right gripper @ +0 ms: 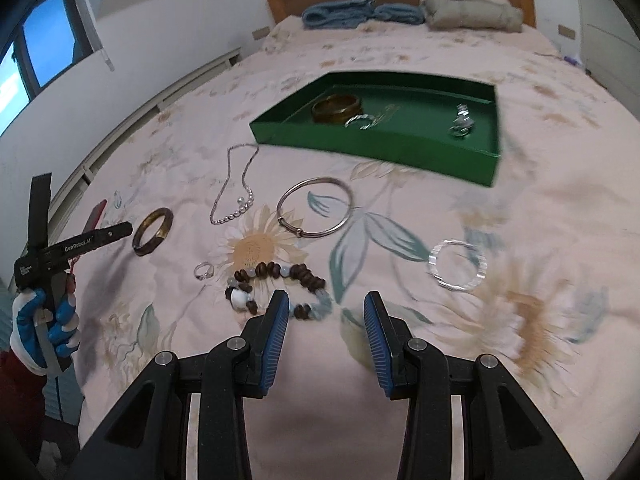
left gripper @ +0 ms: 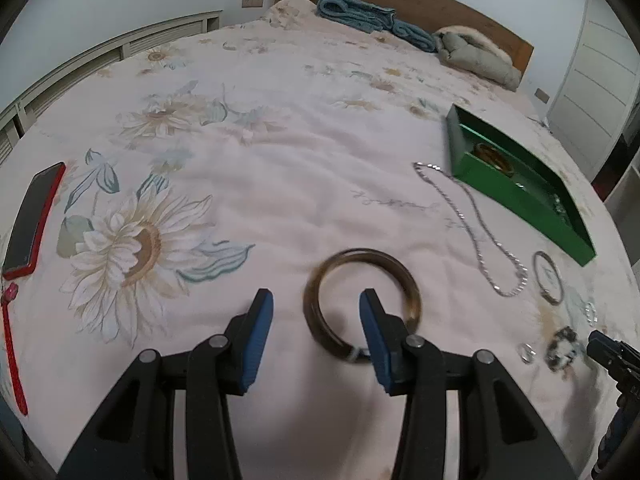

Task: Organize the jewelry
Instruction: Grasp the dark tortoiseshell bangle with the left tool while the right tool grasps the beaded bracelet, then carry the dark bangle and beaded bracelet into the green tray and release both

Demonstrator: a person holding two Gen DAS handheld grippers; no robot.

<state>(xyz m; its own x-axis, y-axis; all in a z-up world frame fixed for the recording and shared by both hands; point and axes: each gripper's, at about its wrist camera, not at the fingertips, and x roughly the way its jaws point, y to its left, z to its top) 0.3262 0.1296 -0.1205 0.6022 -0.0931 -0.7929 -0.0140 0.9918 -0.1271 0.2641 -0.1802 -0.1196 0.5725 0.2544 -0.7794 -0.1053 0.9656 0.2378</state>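
My left gripper (left gripper: 316, 300) is open over the bedspread, with a dark brown bangle (left gripper: 320, 280) lying around its right finger tip. A silver chain necklace (left gripper: 472, 224), a thin silver bangle (left gripper: 548, 276) and a beaded bracelet (left gripper: 562, 348) lie to its right, before the green tray (left gripper: 520, 200). My right gripper (right gripper: 326, 300) is open and empty, just behind the beaded bracelet (right gripper: 280, 276). In the right wrist view lie the brown bangle (right gripper: 152, 231), necklace (right gripper: 236, 188), silver bangle (right gripper: 316, 206), a small ring (right gripper: 203, 270) and a clear bangle (right gripper: 458, 265). The green tray (right gripper: 380, 144) holds a brown bangle (right gripper: 336, 108) and silver pieces (right gripper: 462, 122).
A red-cased phone (left gripper: 34, 220) and a red strap (left gripper: 14, 352) lie at the bed's left edge. Folded blue towels (left gripper: 368, 20) and a grey bundle (left gripper: 476, 56) sit by the wooden headboard (left gripper: 400, 0). The left gripper's handle and gloved hand (right gripper: 44, 312) show at the left.
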